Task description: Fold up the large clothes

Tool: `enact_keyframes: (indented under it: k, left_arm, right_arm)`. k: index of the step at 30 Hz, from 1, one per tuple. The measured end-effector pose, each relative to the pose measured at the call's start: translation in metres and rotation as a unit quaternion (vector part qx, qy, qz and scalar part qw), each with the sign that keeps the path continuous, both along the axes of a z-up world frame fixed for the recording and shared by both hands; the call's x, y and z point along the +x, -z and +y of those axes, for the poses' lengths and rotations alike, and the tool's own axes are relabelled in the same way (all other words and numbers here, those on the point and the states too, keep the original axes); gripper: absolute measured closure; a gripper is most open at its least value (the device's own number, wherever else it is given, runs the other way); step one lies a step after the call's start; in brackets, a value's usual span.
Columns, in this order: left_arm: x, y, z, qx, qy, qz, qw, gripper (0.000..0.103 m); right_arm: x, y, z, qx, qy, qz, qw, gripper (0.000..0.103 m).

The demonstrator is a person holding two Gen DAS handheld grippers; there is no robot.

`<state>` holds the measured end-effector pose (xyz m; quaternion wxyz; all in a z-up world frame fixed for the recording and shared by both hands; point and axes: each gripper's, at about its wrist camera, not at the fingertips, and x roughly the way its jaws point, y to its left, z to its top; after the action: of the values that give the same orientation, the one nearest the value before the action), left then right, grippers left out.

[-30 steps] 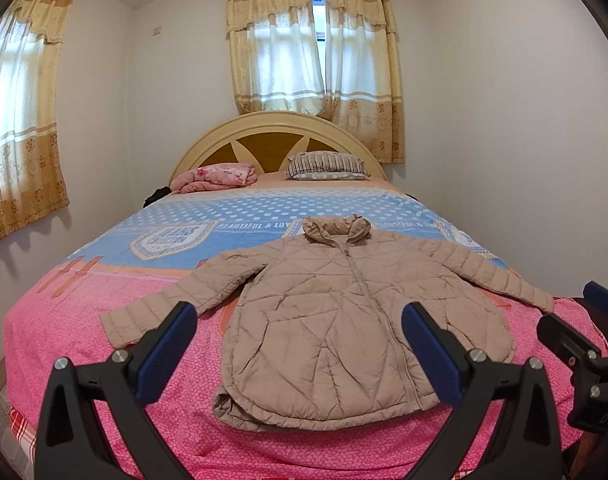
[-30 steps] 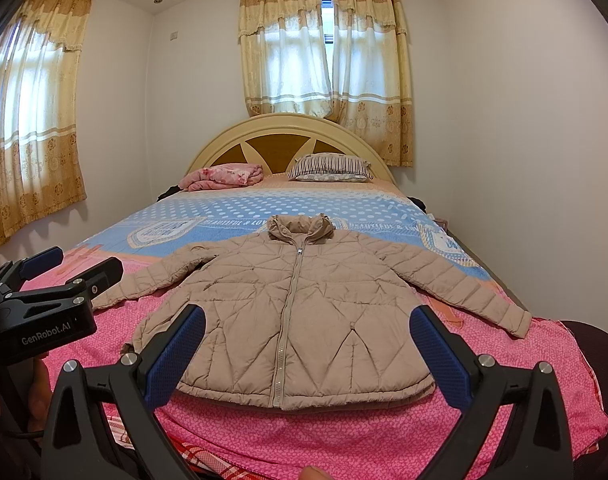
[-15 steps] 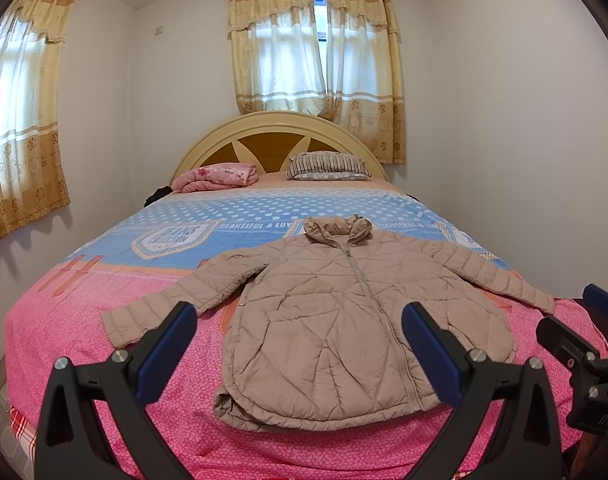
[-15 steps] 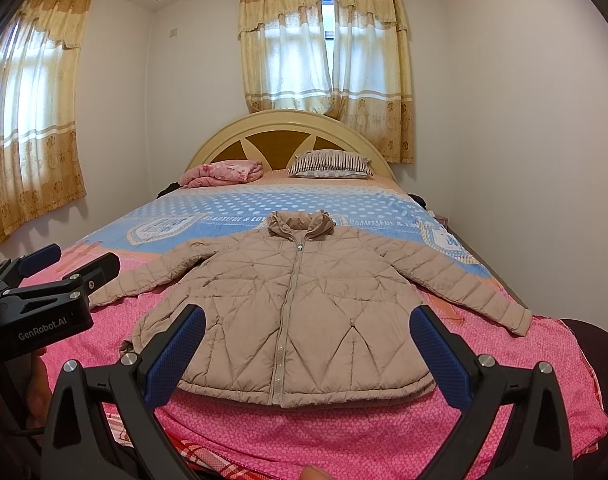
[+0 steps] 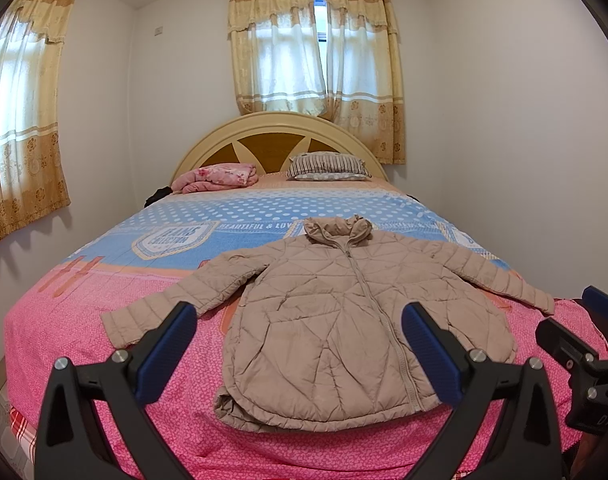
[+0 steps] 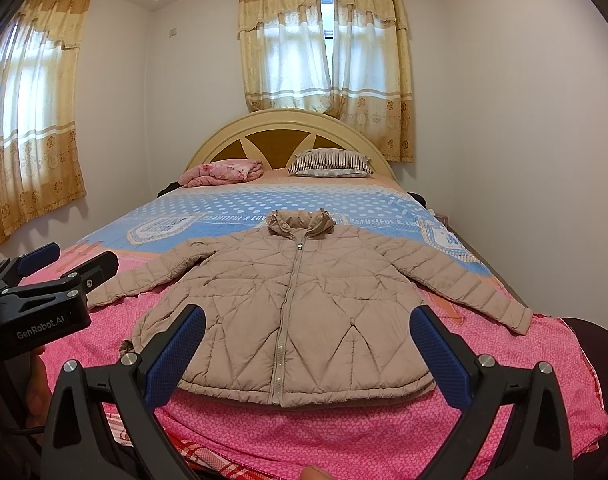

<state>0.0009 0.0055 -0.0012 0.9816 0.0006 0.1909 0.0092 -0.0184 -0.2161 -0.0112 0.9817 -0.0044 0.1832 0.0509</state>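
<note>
A wide bed [image 5: 64, 320] fills the room, its spread dotted pink at the foot and printed blue further up, under an arched wooden headboard [image 5: 278, 128]. Gathered yellow curtains [image 5: 316, 48] hang behind it. On the pink end lies a beige quilted jacket [image 6: 288, 304], puffy and diamond-stitched, front up, zipped shut, collar toward the headboard and both sleeves spread out. A striped pillow [image 5: 326, 166] and a folded pink blanket [image 5: 220, 176] sit by the headboard. The left gripper [image 5: 300, 344] and right gripper [image 6: 308, 348] hover before the hem, jaws wide apart, holding nothing
</note>
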Motion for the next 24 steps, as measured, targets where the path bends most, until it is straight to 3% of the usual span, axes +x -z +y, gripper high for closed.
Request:
enact_keyframes:
  k: [24]
  left_arm:
    - [0.0019,-0.0006,0.0064,0.001,0.000,0.000,1.0000,0.000]
  right_arm:
    - [0.0009,0.0026,0.0002,0.000,0.000,0.002,1.000,0.001]
